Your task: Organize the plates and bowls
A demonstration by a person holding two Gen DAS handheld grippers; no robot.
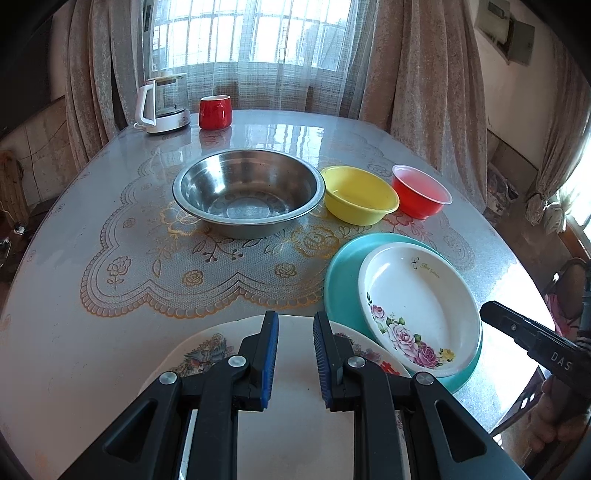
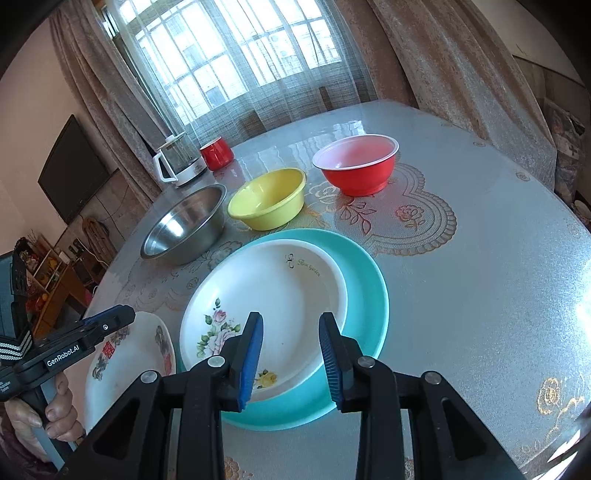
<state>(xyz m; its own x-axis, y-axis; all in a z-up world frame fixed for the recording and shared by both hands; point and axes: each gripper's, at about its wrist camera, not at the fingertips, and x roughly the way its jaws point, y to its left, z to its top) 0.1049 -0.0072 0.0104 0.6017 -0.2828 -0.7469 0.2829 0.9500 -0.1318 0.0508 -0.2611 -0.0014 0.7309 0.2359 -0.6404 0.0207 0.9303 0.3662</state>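
- Left gripper (image 1: 295, 356): jaws narrow, clamped on the near-left bird-patterned plate (image 1: 207, 354).
- Steel bowl (image 1: 248, 192), yellow bowl (image 1: 360, 199), red bowl (image 1: 421, 190): a far row, left to right.
- Rose plate (image 2: 266, 314) lies in the teal plate (image 2: 369, 295).
- Right gripper (image 2: 291, 360): jaws fairly narrow, nothing gripped, above the rose plate's near rim.

A round table (image 1: 110, 192) with a glossy top and a lace-patterned cover fills the room's middle; at 12 o'clock behind it a barred window (image 1: 255, 33) glows with daylight through a sheer curtain (image 1: 258, 85), and heavy beige drapes (image 1: 424, 74) hang at 10 and 2 o'clock. In the right wrist view a dark flat screen (image 2: 74, 173) hangs on the pale wall at 9 o'clock; below it, toward 8 o'clock, wooden shelves (image 2: 55, 280) hold small clutter; window light reflects off the tabletop at 12 o'clock.
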